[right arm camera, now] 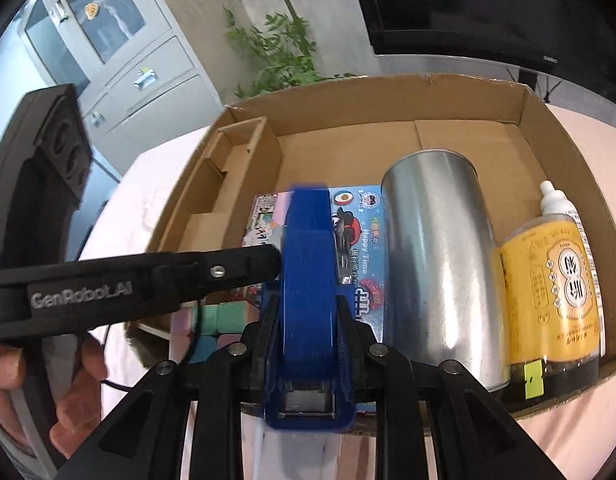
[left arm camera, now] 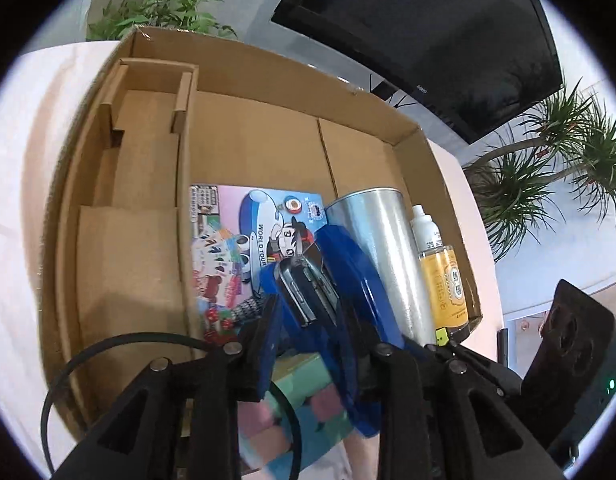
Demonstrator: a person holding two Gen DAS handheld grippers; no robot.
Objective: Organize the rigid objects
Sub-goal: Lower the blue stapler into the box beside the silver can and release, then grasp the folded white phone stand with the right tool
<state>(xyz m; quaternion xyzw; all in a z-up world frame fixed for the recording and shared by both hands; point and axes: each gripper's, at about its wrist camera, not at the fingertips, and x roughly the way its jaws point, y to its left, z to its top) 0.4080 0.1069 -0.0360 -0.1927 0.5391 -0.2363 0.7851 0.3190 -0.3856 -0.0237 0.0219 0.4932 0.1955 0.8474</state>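
Observation:
A blue stapler (right arm camera: 308, 272) hangs over the near edge of an open cardboard box (right arm camera: 388, 100). My right gripper (right arm camera: 305, 312) is shut on its body, one finger on each side. In the left wrist view the stapler's nose (left arm camera: 348, 264), with its metal magazine showing, sits between the fingers of my left gripper (left arm camera: 308, 300), and both fingers lie against it. From the right wrist view the left gripper (right arm camera: 267, 260) comes in from the left and meets the stapler's side. A hand (right arm camera: 67, 380) holds that gripper.
Inside the box lie a colourful cartoon card (left arm camera: 223, 248), a silver can (right arm camera: 436, 248) on its side and a yellow bottle (right arm camera: 556, 280) with a white cap. Pastel blocks (left arm camera: 303, 384) sit below the grippers. The box's left part has cardboard dividers (left arm camera: 147, 92). Plants, a dark screen and a cabinet stand behind.

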